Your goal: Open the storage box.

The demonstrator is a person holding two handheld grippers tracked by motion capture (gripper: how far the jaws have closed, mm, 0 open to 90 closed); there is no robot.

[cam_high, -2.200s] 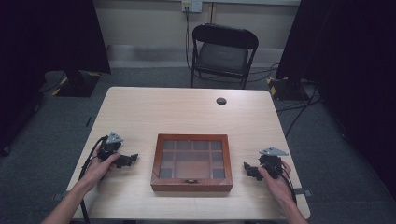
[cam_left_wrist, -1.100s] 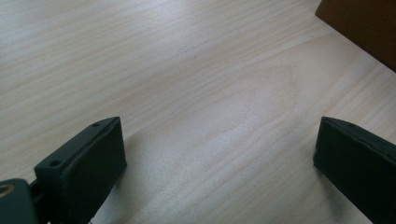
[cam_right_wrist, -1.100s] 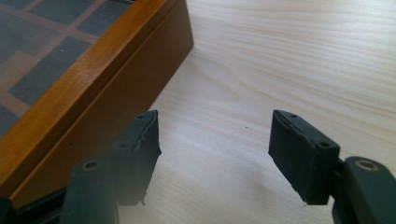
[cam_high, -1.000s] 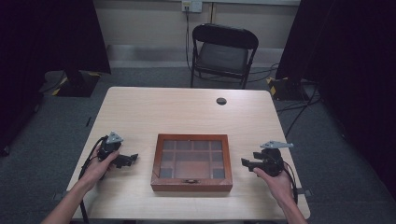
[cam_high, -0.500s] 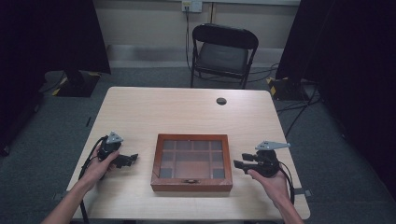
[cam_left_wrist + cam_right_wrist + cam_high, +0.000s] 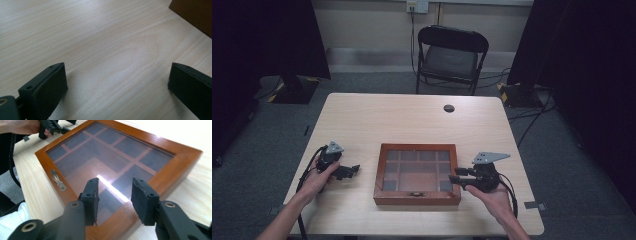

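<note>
A shallow wooden box (image 6: pixel 417 196) with a glass lid over several compartments lies shut at the table's near middle. My right gripper (image 6: pixel 455 179) hovers with its tips over the box's right rim. In the right gripper view its jaws (image 6: pixel 115 192) stand partly open above the glass lid (image 6: pixel 100 152). They have just been closing, with nothing between them. A metal clasp (image 6: pixel 58 180) sits on the box's front rail. My left gripper (image 6: pixel 352 170) rests left of the box, open wide over bare table (image 6: pixel 105 50), with the box corner (image 6: pixel 197 15) beyond it.
A small black round disc (image 6: pixel 449 108) lies near the table's far edge. A folding chair (image 6: pixel 451 52) stands behind the table. Cables trail from both grippers off the near edge. The left hand and its gripper (image 6: pixel 50 126) appear beyond the box.
My right gripper has moved left and slightly up, from beside the box to over its right rim, with its jaws narrower. The left hand has stayed put.
</note>
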